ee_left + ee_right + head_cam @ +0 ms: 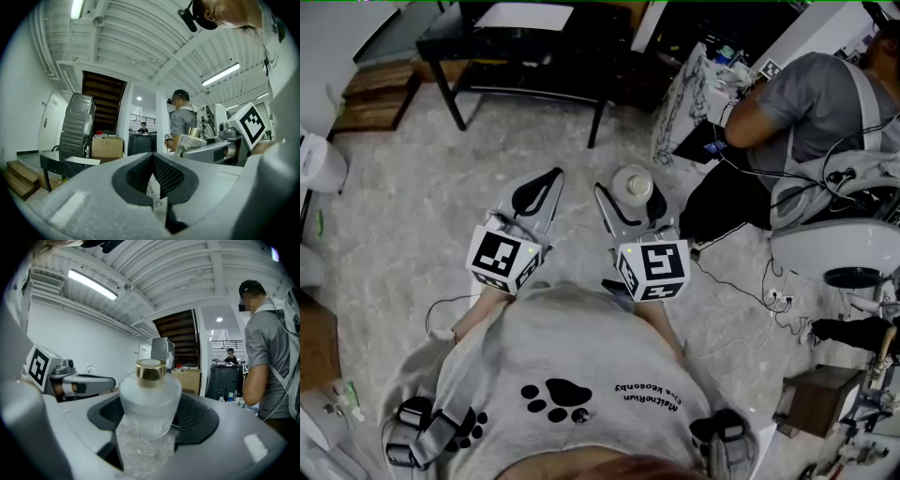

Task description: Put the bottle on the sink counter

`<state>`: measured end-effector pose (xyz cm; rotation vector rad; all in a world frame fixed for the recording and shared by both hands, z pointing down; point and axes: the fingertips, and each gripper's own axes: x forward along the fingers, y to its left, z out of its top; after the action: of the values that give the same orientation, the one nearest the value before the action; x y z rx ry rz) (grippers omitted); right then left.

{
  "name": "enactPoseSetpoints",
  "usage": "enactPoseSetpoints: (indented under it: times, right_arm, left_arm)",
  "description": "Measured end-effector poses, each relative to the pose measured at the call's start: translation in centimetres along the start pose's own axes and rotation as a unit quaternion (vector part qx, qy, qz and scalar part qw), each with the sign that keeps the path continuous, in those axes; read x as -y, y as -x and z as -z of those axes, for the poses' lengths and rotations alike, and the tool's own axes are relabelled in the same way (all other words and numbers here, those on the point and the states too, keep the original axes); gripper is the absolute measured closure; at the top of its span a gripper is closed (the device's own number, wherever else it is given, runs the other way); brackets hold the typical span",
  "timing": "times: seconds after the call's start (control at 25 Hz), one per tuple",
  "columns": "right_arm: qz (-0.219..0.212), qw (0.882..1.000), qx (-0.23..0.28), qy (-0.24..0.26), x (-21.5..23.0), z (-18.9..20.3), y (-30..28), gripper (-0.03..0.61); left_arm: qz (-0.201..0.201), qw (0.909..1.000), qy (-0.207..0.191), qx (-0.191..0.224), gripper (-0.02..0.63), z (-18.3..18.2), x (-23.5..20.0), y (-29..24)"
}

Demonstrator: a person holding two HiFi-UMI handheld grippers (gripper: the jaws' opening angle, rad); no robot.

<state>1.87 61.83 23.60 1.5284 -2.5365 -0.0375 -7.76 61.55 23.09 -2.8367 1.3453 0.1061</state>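
Observation:
A frosted white bottle (150,401) with a gold cap (150,370) stands upright between the dark pads of my right gripper (152,420), which is shut on its round body. In the head view the bottle (633,185) is held above the floor in front of the person's chest, in the right gripper (630,199). The left gripper (546,187) hangs just to its left, apart from the bottle. Its pads meet at the tips with nothing between them (153,161). No sink counter shows in any view.
A seated person in a grey shirt (825,103) is at the upper right beside a white machine (853,246), with cables (750,291) across the marble floor. A black table (525,42) stands ahead. A white container (319,161) is at the left edge.

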Motion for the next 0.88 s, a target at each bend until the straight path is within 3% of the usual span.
enactPoseSetpoints:
  times: [0.4,0.88]
  right_arm:
    - [-0.026,1.0,0.001,0.0,3.4,0.9,-0.6,0.248]
    - [-0.021,1.0,-0.001,-0.011,6.8,2.1,-6.0,0.248]
  left_arm:
    - [-0.027,0.9996,0.004,-0.003,0.612,0.9,0.8,-3.1]
    - [-0.034,0.9993,0.009,-0.012,0.612,2.9,-3.8,-8.3]
